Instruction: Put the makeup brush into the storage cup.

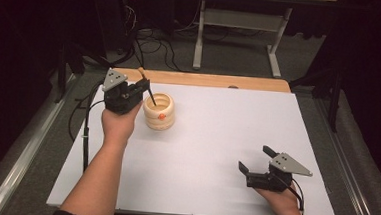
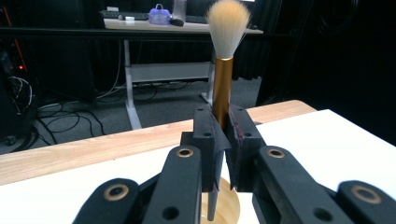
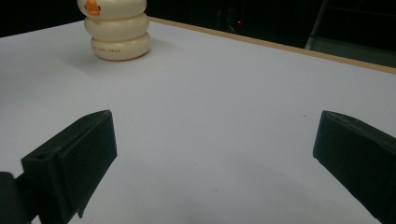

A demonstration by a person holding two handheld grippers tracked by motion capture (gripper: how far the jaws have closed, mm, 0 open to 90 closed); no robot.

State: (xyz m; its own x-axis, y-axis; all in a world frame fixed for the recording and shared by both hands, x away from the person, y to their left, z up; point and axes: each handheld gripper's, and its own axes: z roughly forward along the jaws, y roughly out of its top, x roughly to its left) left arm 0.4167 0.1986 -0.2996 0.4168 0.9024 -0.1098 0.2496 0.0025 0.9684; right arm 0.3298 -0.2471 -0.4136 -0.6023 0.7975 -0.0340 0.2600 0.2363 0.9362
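Lowering the brush (image 2: 222, 84), clamped bristles-up in the left gripper (image 1: 142, 88), handle already dipping into the cream pot (image 1: 159, 110). Keeping it vertical, releasing gently. Right gripper (image 1: 256, 159) idling wide open.

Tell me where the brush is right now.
In the high view the brush sits at the table's far left, clamped in the left gripper, its dark lower end dipping into the cream ringed cup.

Gripper (image 3: 212, 158) jaws wide apart over white table (image 3: 224, 102); cream holder (image 3: 119, 30) far off.
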